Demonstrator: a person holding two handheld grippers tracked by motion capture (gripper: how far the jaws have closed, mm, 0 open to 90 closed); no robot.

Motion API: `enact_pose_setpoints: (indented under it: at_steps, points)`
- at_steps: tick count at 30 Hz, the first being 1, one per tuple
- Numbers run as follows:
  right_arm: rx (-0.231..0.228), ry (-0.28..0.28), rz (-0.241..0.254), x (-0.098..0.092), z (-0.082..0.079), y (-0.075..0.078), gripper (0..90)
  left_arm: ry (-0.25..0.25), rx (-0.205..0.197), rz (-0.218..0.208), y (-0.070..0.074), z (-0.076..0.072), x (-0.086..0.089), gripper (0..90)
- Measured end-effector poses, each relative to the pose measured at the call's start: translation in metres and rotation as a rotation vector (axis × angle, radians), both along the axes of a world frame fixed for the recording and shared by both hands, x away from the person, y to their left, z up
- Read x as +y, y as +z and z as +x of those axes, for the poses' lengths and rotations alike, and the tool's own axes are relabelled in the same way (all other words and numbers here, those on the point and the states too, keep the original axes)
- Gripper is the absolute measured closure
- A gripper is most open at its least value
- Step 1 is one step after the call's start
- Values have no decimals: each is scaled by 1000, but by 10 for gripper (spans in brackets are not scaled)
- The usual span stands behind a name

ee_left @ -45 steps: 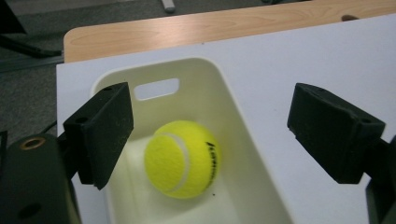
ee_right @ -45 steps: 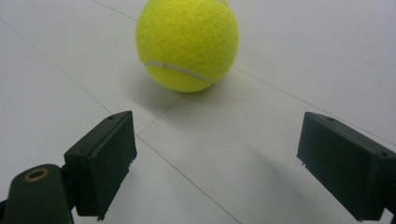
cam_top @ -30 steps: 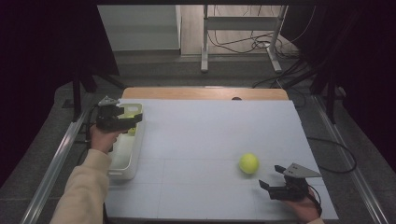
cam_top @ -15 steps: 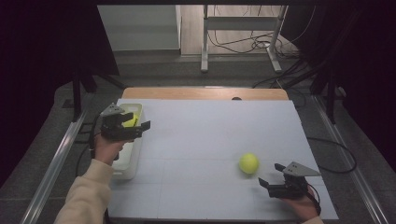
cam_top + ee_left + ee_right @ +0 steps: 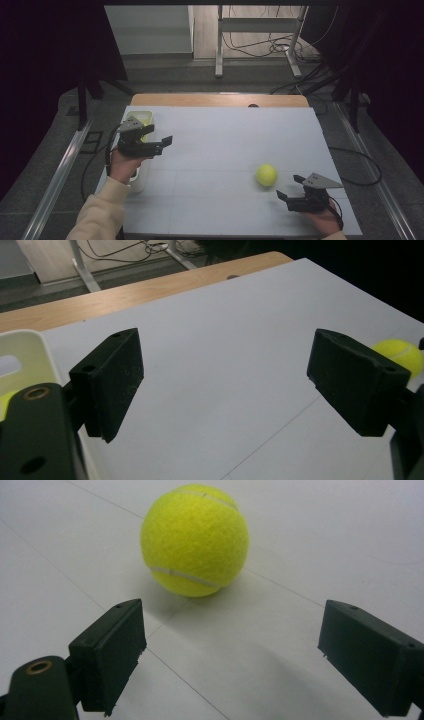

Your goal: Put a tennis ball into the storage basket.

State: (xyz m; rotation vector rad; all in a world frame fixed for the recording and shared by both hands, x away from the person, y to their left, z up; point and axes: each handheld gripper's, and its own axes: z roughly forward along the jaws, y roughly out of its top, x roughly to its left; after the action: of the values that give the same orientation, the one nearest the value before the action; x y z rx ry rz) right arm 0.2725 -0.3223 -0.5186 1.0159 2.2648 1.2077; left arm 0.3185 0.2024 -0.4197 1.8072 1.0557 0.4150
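A yellow tennis ball [image 5: 266, 175] lies on the white table sheet [image 5: 225, 140], toward its right side. The right gripper [image 5: 295, 190] rests low on the sheet just behind the ball, jaws spread wide with nothing between them; in the right gripper view the ball [image 5: 195, 540] sits just ahead of the gap, apart from both pads. The left gripper [image 5: 161, 143] hangs over the sheet's left edge, beside a pale tray [image 5: 142, 172], jaws parted and empty, pointing across the sheet toward the ball [image 5: 397, 352], well apart from it.
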Motion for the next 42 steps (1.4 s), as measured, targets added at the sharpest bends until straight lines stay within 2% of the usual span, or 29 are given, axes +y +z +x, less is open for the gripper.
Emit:
enact_pose_setpoints:
  at_steps: [8,15,17,22,28,35,42]
  points:
    - [-16,-8,3,0,1,1,123,-44,-7,-1,-2,-5,-16,158]
    - [-29,-12,-1,3,2,3,124,-115,-17,-11,-7,-11,-35,158]
    - [-30,-11,-10,2,2,3,124,-123,-21,-8,-7,-12,-38,157]
    - [-30,-8,18,0,-1,4,128,-137,-13,-23,-11,-14,-48,157]
    - [-24,-4,16,-3,-2,2,128,-161,-10,-18,-14,-15,-60,157]
    - [-29,-5,19,-3,-4,3,128,-214,0,-11,-19,-15,-79,157]
    - [-22,-6,22,-1,-2,3,128,-226,4,-14,-22,-12,-87,157]
